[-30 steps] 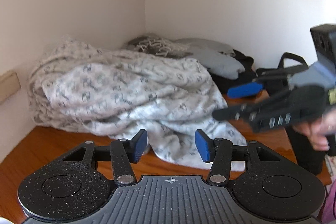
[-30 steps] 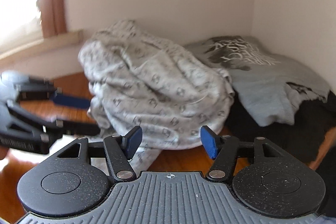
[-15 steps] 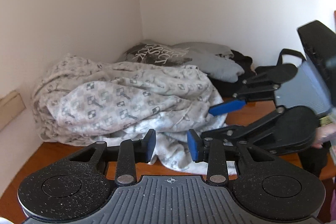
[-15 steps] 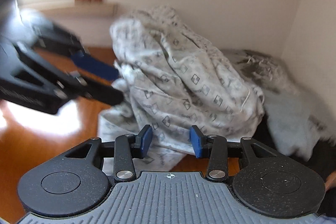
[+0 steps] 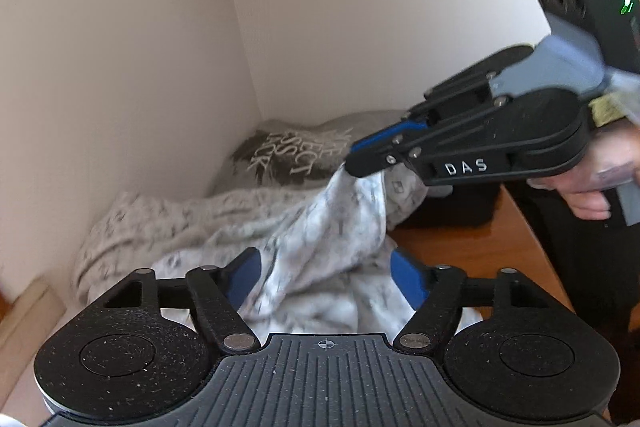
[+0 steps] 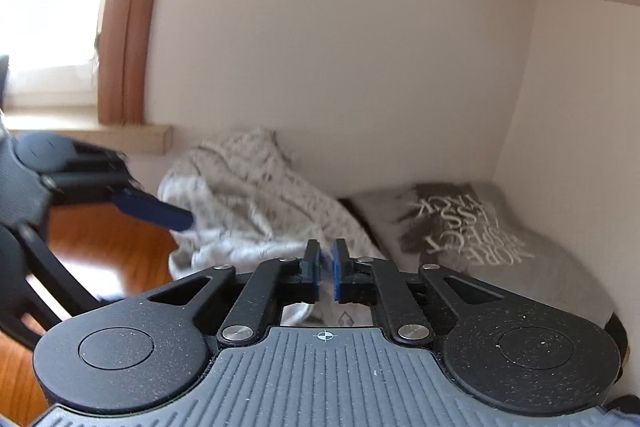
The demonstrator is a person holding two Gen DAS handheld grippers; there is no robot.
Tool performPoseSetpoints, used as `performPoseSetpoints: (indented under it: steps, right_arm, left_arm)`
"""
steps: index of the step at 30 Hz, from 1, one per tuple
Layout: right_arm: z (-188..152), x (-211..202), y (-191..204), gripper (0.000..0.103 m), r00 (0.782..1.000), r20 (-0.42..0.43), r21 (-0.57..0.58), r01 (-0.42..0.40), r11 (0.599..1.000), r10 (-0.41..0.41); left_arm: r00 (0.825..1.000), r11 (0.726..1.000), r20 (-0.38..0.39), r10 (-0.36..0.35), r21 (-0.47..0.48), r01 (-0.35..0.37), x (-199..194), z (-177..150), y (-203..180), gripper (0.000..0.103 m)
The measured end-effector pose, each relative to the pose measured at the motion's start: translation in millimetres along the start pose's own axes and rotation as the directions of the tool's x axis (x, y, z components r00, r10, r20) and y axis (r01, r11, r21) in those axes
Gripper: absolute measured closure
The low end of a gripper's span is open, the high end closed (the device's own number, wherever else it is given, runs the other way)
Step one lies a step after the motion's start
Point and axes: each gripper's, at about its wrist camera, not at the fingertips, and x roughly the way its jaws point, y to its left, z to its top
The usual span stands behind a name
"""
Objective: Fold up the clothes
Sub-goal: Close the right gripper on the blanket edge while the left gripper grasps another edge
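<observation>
Since half a second ago, right tool [image 5: 362, 157] closed on the patterned garment [image 5: 320, 227] and lifts it from the counter [image 5: 472, 247]; left tool [image 5: 324, 279] stands wide. Soft, light cloth; better gripped at a hem.

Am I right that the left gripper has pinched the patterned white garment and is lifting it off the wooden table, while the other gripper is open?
Not quite: the right gripper has pinched the patterned white garment and lifts it off the wooden table, as the left wrist view shows. The left gripper is the open one.
</observation>
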Motion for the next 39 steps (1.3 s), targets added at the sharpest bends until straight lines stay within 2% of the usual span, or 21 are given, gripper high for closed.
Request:
performPoseSetpoints:
  steps: [2,3,5,6,8,9,10,13,14,15,16,18,20,23,24,26,27,28,33,36,39]
  right_arm:
    - [3,1,-1,0.102,1.000,0.005,0.005,-0.002,1.000,0.002]
    - [5,1,-2,0.102,1.000,0.007,0.007,-0.003,1.000,0.003]
    - [-2,0,-4,0.102,1.000,-0.002,0.003,-0.004,1.000,0.004]
    - [-7,-1,-6,0.102,1.000,-0.009,0.000,-0.005,1.000,0.005]
    - [-16,-3,-9,0.101,1.000,-0.022,-0.007,-0.007,1.000,0.007]
    - [-21,-3,-10,0.101,1.000,-0.028,-0.010,-0.008,1.000,0.008]
    - [-26,-4,-11,0.095,0.999,-0.035,-0.013,-0.009,1.000,0.008]
    - [-43,-9,-16,0.070,0.999,-0.041,-0.011,0.007,1.000,-0.008]
    - [-50,-12,-18,0.065,0.999,-0.038,-0.006,0.019,1.000,-0.019]
    - [-55,-13,-19,0.063,0.999,-0.043,0.001,0.027,1.000,-0.027]
    - [-59,-13,-20,0.063,0.998,-0.054,0.010,0.032,0.999,-0.031]
    - [-65,-14,-22,0.063,0.997,-0.073,0.030,0.033,0.999,-0.030]
    - [-66,-17,-22,0.063,0.996,-0.088,0.044,0.019,0.999,-0.015]
    - [-65,-23,-19,0.063,0.994,-0.106,0.052,0.007,0.999,-0.002]
    - [-64,-25,-19,0.063,0.994,-0.107,0.049,0.006,0.999,-0.001]
    - [-62,-32,-17,0.063,0.995,-0.103,0.030,0.009,1.000,-0.006]
    - [-61,-36,-16,0.063,0.995,-0.099,0.016,0.013,1.000,-0.012]
    - [-60,-38,-14,0.063,0.995,-0.096,0.000,0.019,1.000,-0.019]
    - [-63,-51,-12,0.063,0.996,-0.085,-0.066,0.031,0.997,-0.037]
    - [-64,-51,-8,0.063,0.996,-0.081,-0.092,0.029,0.995,-0.037]
    - [-64,-51,1,0.063,0.996,-0.075,-0.129,0.038,0.991,-0.048]
  left_arm:
    - [1.000,0.999,-0.002,0.018,0.028,-0.018,14,5,-4,0.030]
    - [1.000,0.999,-0.001,0.028,0.047,-0.028,21,7,-5,0.035]
    - [0.999,0.996,-0.030,0.036,0.079,-0.034,35,8,-7,0.056]
    - [0.998,0.996,-0.055,0.023,0.092,-0.018,40,7,-7,0.073]
    - [0.998,0.995,-0.058,-0.006,0.102,0.012,38,3,-6,0.082]
    - [0.999,0.994,-0.047,-0.019,0.107,0.024,32,0,-6,0.082]
    - [0.999,0.993,-0.039,-0.028,0.112,0.033,25,-3,-8,0.082]
    - [0.999,0.990,-0.032,-0.017,0.143,0.022,9,-11,-12,0.081]
    - [0.999,0.987,-0.035,-0.016,0.158,0.021,5,-14,-14,0.073]
    - [0.999,0.985,-0.041,-0.017,0.170,0.023,2,-17,-17,0.064]
    - [0.999,0.981,-0.048,-0.019,0.190,0.028,0,-20,-20,0.060]
    - [0.998,0.970,-0.062,-0.025,0.242,0.039,-1,-24,-27,0.041]
    - [0.997,0.957,-0.072,-0.021,0.288,0.041,2,-26,-35,0.035]
    - [0.996,0.937,-0.086,0.002,0.349,0.028,16,-25,-45,0.035]
    - [0.996,0.925,-0.087,0.019,0.380,0.016,21,-25,-49,0.038]
    - [0.993,0.895,-0.105,0.056,0.446,-0.004,32,-26,-54,0.060]
    - [0.991,0.886,-0.118,0.062,0.464,0.000,36,-25,-55,0.085]
    - [0.989,0.883,-0.134,0.057,0.470,0.013,37,-24,-54,0.089]
    - [0.996,0.923,-0.065,0.060,0.383,-0.031,7,-4,-29,0.092]
    - [0.999,0.962,-0.032,0.020,0.273,-0.011,-19,12,-9,0.092]
    - [1.000,0.982,0.017,0.003,0.190,-0.007,-46,27,2,0.092]
